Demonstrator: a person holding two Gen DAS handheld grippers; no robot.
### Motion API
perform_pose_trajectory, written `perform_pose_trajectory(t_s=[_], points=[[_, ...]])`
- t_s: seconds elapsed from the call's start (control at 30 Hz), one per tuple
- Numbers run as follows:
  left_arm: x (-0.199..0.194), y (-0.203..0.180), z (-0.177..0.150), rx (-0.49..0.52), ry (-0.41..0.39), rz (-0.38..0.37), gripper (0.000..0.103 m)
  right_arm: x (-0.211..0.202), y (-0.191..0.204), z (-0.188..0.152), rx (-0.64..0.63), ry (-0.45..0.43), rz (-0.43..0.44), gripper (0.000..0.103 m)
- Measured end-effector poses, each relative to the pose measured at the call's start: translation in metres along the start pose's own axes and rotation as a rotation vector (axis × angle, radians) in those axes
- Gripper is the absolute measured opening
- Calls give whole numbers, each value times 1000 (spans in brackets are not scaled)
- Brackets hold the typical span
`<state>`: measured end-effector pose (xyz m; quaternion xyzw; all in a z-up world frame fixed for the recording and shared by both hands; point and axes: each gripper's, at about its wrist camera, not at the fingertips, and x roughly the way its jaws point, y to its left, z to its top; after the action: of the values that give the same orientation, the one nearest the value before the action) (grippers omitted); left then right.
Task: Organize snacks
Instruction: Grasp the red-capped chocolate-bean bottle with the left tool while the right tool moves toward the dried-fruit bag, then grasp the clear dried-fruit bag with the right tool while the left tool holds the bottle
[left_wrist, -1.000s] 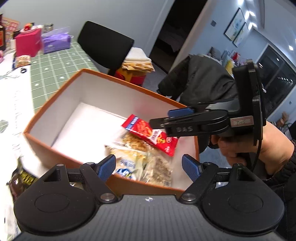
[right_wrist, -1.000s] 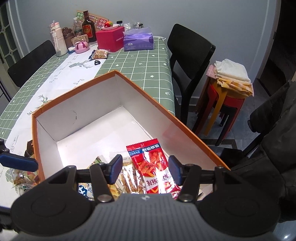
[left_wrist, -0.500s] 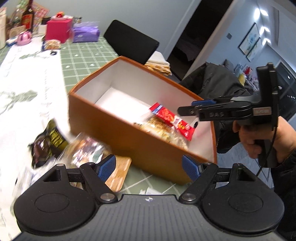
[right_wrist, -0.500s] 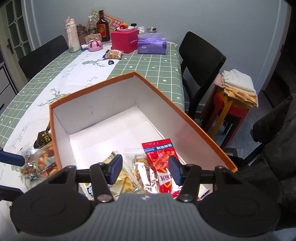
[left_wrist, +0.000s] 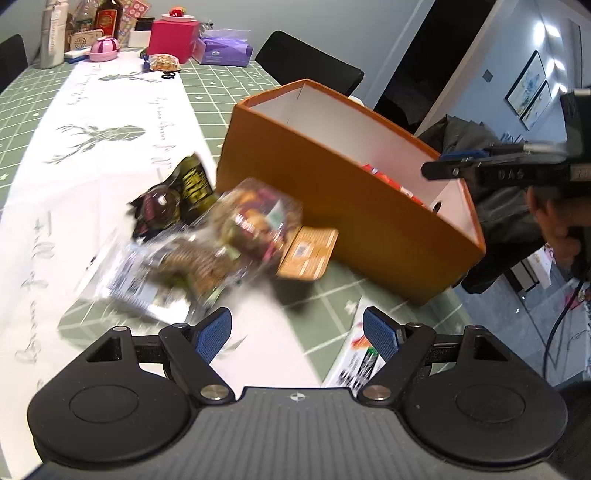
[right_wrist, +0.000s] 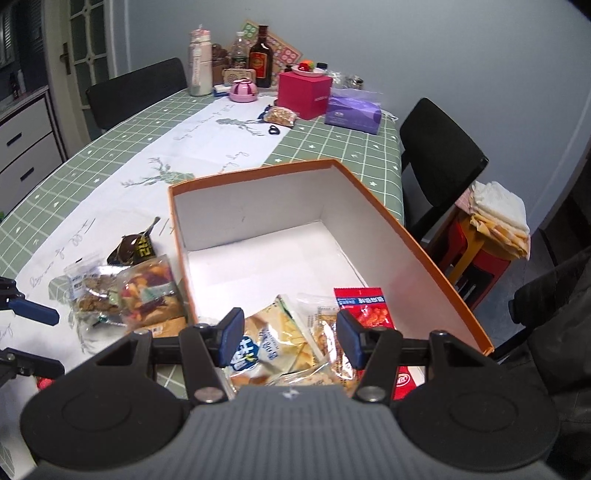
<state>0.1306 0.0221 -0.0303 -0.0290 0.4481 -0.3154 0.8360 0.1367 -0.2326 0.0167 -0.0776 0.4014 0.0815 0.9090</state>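
- Where the left gripper (left_wrist: 297, 334) hangs over the near table edge, its jaws stand wide apart with nothing between them; a white packet (left_wrist: 356, 363) lies on the cloth just beneath its right finger.
- The right gripper (right_wrist: 290, 336) is held above the near end of the orange box (right_wrist: 436, 266), jaws partly apart and gripping nothing; the packets below are clear of its pads.
- Inside the box, at its near end, lie a pale chip packet (right_wrist: 273, 341), a clear-wrapped snack beside it, and a red packet (right_wrist: 364, 308) against the right wall. The far half of the box floor is bare.
- On the table just left of the box sits a loose pile: a clear bag of mixed snacks (left_wrist: 255, 221), a clear bag of brown biscuits (left_wrist: 184, 266), a small orange packet (left_wrist: 308, 253) touching the box wall, and a dark packet (left_wrist: 173, 197) behind them.
- At the far end of the table (right_wrist: 110, 147) stand a pink box (right_wrist: 303, 94), a purple tissue pack (right_wrist: 352, 110), bottles and a small snack bag (right_wrist: 280, 116).
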Motion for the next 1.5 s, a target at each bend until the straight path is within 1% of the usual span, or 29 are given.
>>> perform_pose_trajectory(t_s=[0.13,0.3,0.4,0.47,0.57,0.63,0.67,0.73,0.8,0.87,0.93,0.97,1.0,1.2,1.37,1.43,1.5], points=[[-7,4,-24,61,-3,8,95,-8,14,-6,-34,-7,37,55],[-17,4,-43,162,-6,11,95,-12,35,-12,-86,-5,101,55],[-21,0,-50,265,6,0,95,-11,48,-14,-123,4,113,55],[-21,-6,-56,368,21,-34,95,-9,53,-14,-138,10,122,55],[-14,-14,-63,514,78,-39,95,-7,60,-14,-154,18,127,55],[-5,-15,-65,566,117,-25,95,-5,63,-15,-164,26,133,55],[-1,-14,-65,572,133,-18,92,-4,65,-16,-168,30,135,55],[8,-10,-64,568,164,-8,81,-1,67,-18,-176,40,139,55],[14,-7,-63,558,187,2,59,3,69,-20,-184,53,143,55],[20,-4,-63,543,213,5,49,5,71,-22,-191,65,146,55],[21,-5,-64,548,202,20,44,8,72,-23,-195,73,150,55],[21,-4,-63,535,200,24,38,10,73,-24,-196,77,154,55],[21,-3,-63,521,197,31,35,12,74,-24,-197,80,158,55],[16,11,-61,401,156,94,35,26,85,-27,-185,87,174,55],[10,27,-59,301,127,166,35,43,98,-26,-195,107,152,55],[8,34,-59,266,110,175,35,48,101,-23,-182,94,152,55],[5,40,-59,233,92,165,35,52,104,-17,-162,73,156,55]])
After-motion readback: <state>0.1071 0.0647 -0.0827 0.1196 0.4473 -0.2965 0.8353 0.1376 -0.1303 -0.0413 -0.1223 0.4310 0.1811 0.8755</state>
